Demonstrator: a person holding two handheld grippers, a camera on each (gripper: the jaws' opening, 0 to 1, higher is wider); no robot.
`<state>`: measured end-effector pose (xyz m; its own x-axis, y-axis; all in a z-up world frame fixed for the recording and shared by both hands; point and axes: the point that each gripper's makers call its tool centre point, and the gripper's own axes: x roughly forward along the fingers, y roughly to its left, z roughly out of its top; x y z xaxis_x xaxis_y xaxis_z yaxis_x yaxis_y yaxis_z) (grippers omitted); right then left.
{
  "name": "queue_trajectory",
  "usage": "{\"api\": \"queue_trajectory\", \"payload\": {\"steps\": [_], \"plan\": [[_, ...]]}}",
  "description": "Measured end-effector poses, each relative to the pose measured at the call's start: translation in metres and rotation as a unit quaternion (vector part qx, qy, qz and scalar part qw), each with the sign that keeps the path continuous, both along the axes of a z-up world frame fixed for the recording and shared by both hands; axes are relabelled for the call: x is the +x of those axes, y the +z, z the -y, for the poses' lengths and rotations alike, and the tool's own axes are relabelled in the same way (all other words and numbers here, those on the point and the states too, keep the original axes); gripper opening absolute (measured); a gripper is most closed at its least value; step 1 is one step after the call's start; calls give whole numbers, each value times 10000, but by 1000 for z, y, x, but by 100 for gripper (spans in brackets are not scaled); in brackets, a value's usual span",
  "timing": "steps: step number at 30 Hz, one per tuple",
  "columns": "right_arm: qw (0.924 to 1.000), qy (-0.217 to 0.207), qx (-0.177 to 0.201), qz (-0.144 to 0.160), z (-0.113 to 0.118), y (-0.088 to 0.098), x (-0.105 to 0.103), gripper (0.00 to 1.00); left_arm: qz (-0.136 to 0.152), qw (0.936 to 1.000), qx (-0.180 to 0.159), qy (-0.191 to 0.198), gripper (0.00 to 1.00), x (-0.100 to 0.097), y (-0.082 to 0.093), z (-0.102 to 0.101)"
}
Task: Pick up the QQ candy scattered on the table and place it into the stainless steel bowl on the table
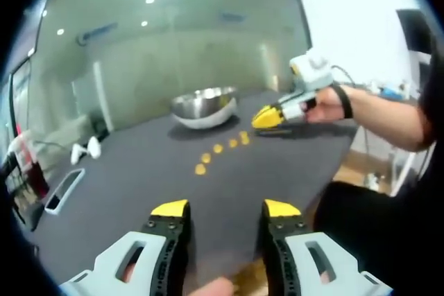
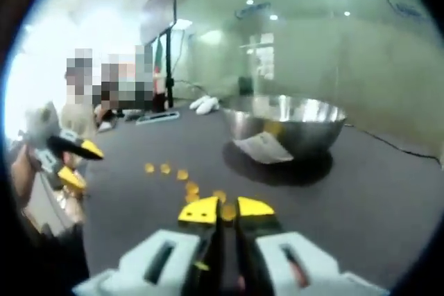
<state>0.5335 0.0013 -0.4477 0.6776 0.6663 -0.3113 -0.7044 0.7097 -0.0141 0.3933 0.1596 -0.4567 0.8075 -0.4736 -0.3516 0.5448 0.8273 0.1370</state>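
Several yellow QQ candies point(image 1: 218, 148) lie in a curved row on the dark table point(image 1: 139, 171), in front of the stainless steel bowl point(image 1: 205, 105). My left gripper point(image 1: 225, 209) hangs open over the near table edge, nothing between its jaws. My right gripper point(image 1: 267, 117), held by a hand, hovers just right of the row near the bowl. In the right gripper view its tips point(image 2: 227, 210) are nearly together, gripping a QQ candy point(image 2: 227, 213). Beyond them the remaining candies point(image 2: 182, 175) trail left and the bowl point(image 2: 284, 126) stands ahead. The left gripper point(image 2: 82, 164) appears open at the far left.
A flat white-rimmed object point(image 1: 64, 190) and a white item point(image 1: 84, 149) lie on the table's left part. A glass wall stands behind the table. A person's arm point(image 1: 388, 119) reaches in from the right. People stand at the back left point(image 2: 104, 88).
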Motion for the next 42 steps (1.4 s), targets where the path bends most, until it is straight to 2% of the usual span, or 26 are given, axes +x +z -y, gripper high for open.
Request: {"api": "queue_trajectory", "payload": {"steps": [4, 12, 14, 17, 19, 21, 23, 28, 30, 32, 42], "plan": [[9995, -143, 141, 259, 7, 20, 5, 10, 18, 10000, -8, -22, 42, 0, 1, 2], [9948, -564, 372, 757, 17, 61, 31, 10, 45, 9999, 7, -101, 43, -2, 3, 7], [9918, -685, 497, 959, 16, 80, 41, 10, 40, 9999, 17, -99, 43, -2, 3, 7], [9897, -695, 532, 1130, 11, 94, 48, 10, 43, 9999, 12, -98, 43, -2, 3, 8], [9892, -672, 372, 1248, 6, 97, 65, 10, 44, 9999, 14, -101, 43, -2, 3, 9], [9903, -670, 295, 1184, -1, 96, 77, 10, 47, 9999, 44, -113, 43, -3, 4, 9], [9914, -625, 314, 1107, -8, 97, 85, 10, 58, 9999, 51, -117, 43, -3, 6, 8], [9917, -560, 223, 1139, -21, 95, 96, 10, 70, 10000, 54, -12, 43, -2, 8, 0], [9918, -558, 243, 1126, -22, 94, 99, 15, 67, 10000, 67, 6, 43, -2, 8, -2], [9921, -596, 241, 1077, -21, 92, 99, 25, 69, 9999, 74, 17, 43, -2, 9, -4], [9925, -529, 188, 1084, -16, 93, 91, 21, 64, 9999, 77, -4, 43, 0, 9, -2]]}}
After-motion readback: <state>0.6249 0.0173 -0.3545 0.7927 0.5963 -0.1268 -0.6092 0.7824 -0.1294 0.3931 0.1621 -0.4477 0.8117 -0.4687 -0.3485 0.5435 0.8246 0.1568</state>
